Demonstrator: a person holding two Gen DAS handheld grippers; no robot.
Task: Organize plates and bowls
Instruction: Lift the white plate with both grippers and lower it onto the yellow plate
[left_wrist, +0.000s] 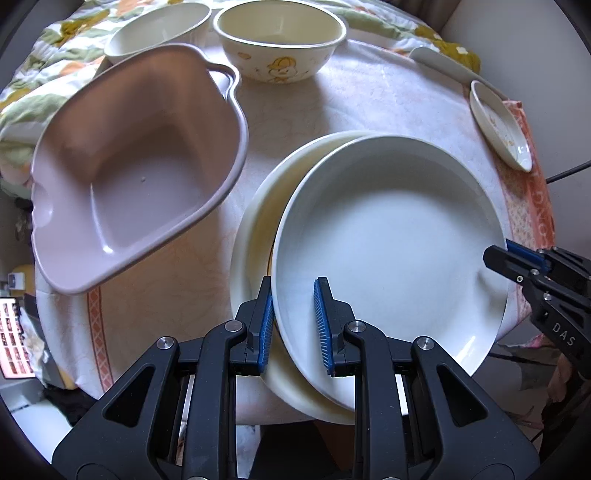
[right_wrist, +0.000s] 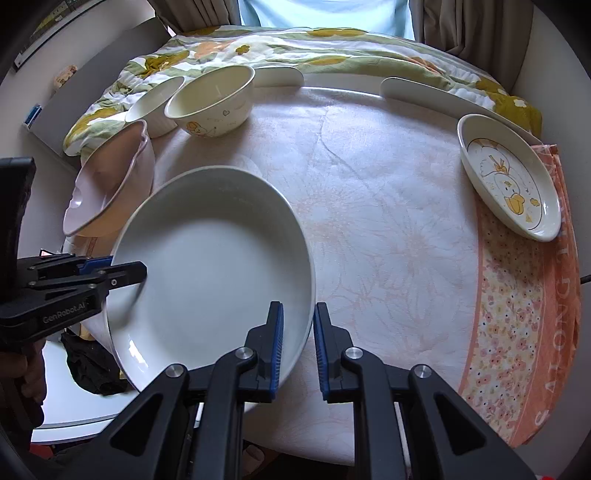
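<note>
Glossy white round ceramic plate (left_wrist: 391, 243) is hanging over cream plate (left_wrist: 258, 236), near counter (right_wrist: 388, 221) edge; left tool (left_wrist: 293, 325) & right tool (right_wrist: 298, 350) both clamping opposite rims. Stiff, slick, breakable—rim grips w/ even pressure.

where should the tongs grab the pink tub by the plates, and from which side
Pinch the pink tub on its thin flared rim beside the loop handle, coming from above. Its walls are deep and sloping, so only the rim fits between the tongs, and it sits open side up.
</note>
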